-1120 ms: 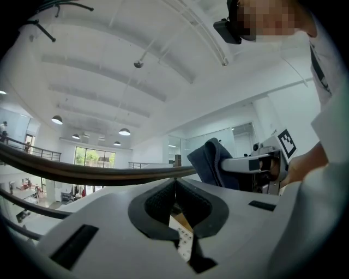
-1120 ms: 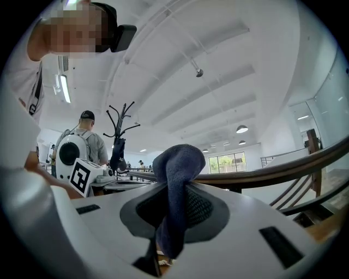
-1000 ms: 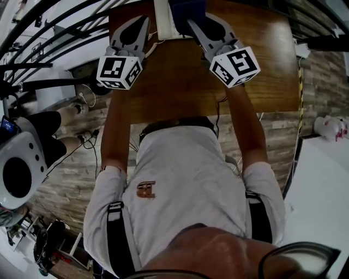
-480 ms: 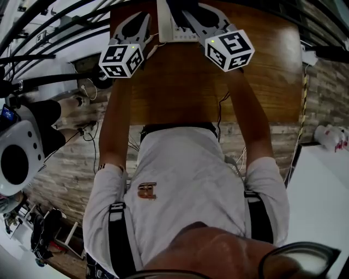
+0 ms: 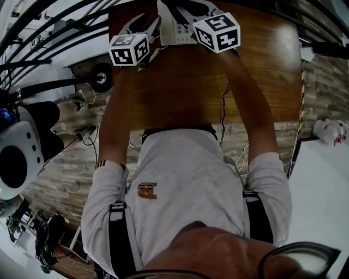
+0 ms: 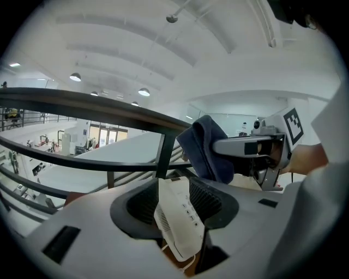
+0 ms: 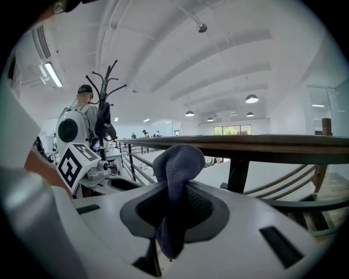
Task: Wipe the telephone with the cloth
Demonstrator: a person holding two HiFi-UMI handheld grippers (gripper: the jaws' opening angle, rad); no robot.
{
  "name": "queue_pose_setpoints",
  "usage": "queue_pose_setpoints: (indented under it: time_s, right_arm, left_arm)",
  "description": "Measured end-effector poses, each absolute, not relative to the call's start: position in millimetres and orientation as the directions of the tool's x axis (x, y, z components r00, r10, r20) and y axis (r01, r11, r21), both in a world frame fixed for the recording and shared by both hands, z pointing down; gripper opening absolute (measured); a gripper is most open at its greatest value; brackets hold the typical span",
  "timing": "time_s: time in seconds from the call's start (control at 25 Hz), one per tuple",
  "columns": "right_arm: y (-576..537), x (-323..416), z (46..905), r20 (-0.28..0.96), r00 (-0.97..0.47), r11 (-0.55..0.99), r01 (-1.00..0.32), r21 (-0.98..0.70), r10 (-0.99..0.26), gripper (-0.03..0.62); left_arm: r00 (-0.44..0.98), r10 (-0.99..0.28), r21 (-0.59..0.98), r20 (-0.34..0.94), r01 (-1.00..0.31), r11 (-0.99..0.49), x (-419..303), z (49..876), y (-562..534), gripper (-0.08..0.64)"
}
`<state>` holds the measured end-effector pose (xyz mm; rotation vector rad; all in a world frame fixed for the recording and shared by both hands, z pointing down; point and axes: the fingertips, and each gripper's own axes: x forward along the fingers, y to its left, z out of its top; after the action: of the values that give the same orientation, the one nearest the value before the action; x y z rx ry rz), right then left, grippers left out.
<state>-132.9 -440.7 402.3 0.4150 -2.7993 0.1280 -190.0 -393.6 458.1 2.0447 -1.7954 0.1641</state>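
Note:
A white telephone (image 5: pixel 173 28) lies at the far edge of the wooden table (image 5: pixel 185 92). My left gripper (image 5: pixel 155 28) sits at its left side. In the left gripper view the telephone (image 6: pixel 180 220) stands tilted between the jaws of the left gripper (image 6: pixel 182 215), which are opening and do not press on it. My right gripper (image 5: pixel 182 7) is over the telephone's right part, shut on a dark blue cloth (image 7: pixel 175 180). The cloth (image 6: pixel 206 147) hangs bunched from the right gripper (image 6: pixel 221 148), just above the telephone.
Black railing bars (image 5: pixel 49 27) run beyond the table's far and left sides. A white round machine (image 5: pixel 16 163) stands on the floor at the left. A thin cable (image 5: pixel 221 111) drops over the table's near edge. A coat stand (image 7: pixel 104 103) and a person (image 7: pixel 83 109) show far off.
Both grippers have moved farther across the table toward the telephone. The left jaws, shut before, now stand apart around the telephone's edge. The right gripper still holds the cloth.

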Motion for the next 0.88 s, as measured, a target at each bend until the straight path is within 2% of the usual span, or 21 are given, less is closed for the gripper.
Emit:
queue_pose_setpoints:
  time_s: [0.52,0.88]
  right_arm:
    - [-467,-179,456,0.531,-0.823,0.954,-0.289,-0.085,-0.202,0.078]
    - [-473,-196,486,0.653,-0.741,0.945,-0.305,-0.118,-0.158,0.078]
  left_arm:
    - [0.201,-0.817,0.279,0.541,-0.959,-0.052,-190,515,-416,0.207]
    - [0.28,-0.746,0.365,0.605,-0.93,-0.053,-177,545,-419,0.212]
